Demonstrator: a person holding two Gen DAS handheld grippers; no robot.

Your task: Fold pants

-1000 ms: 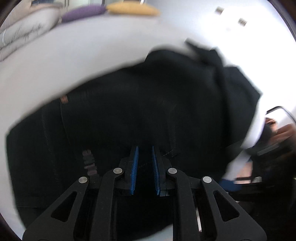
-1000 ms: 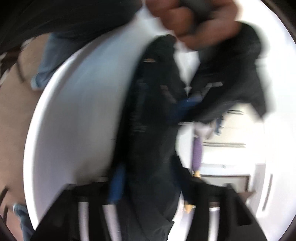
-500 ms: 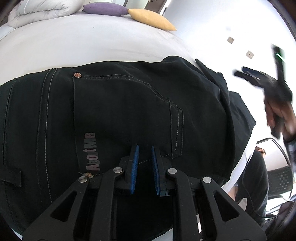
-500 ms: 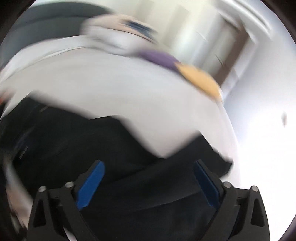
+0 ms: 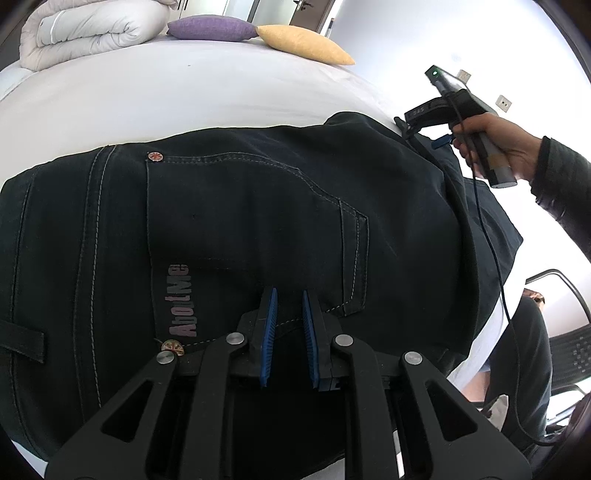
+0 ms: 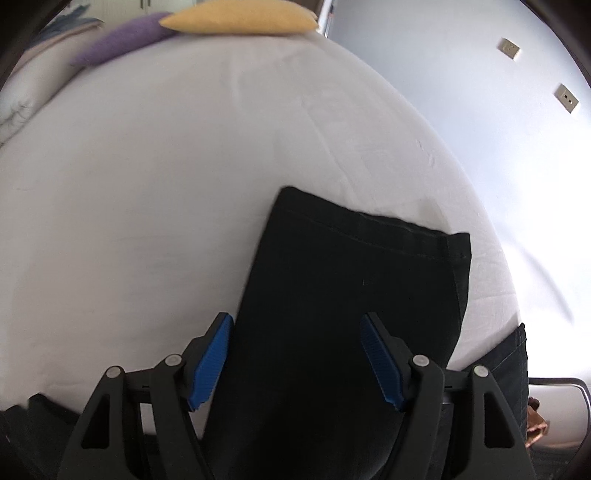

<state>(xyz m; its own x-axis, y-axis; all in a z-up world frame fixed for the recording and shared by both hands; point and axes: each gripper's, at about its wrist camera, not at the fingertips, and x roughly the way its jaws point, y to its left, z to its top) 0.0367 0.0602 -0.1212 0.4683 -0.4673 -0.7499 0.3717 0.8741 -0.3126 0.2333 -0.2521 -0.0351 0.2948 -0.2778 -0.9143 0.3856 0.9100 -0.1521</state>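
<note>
Okay, snapshot:

left tongs (image 5: 289, 295): nearly closed, only a thin slit between the blue pads; tips sit low over the pants (image 5: 240, 221). Cannot tell whether a fold of cloth is pinched (dark on dark).
right tongs (image 6: 297, 321): wide apart, jaws have just been closing. A pant leg (image 6: 351, 277) lies in the gap below them, but the pads are not pressing on it.
right hand (image 5: 495, 147): grips the handle of the right tongs, up and to the right of the left tongs, above the far edge of the pants; dark sleeve.
pants: black jeans spread flat on the white bed (image 5: 184, 96), seat side up. Back pocket (image 5: 258, 221) is straight ahead of the left tongs, printed lettering just to their left.
pant leg: runs forward from between the right pads, hem end ahead of them and slightly right, flat on the sheet.
beyond the pants: purple cushion (image 5: 210, 27) and yellow cushion (image 5: 303, 44) touching end to end, rolled duvet (image 5: 88, 29) to their left, all well ahead of both tongs.
chair (image 5: 569, 343): right of the left tongs, off the bed.
</note>
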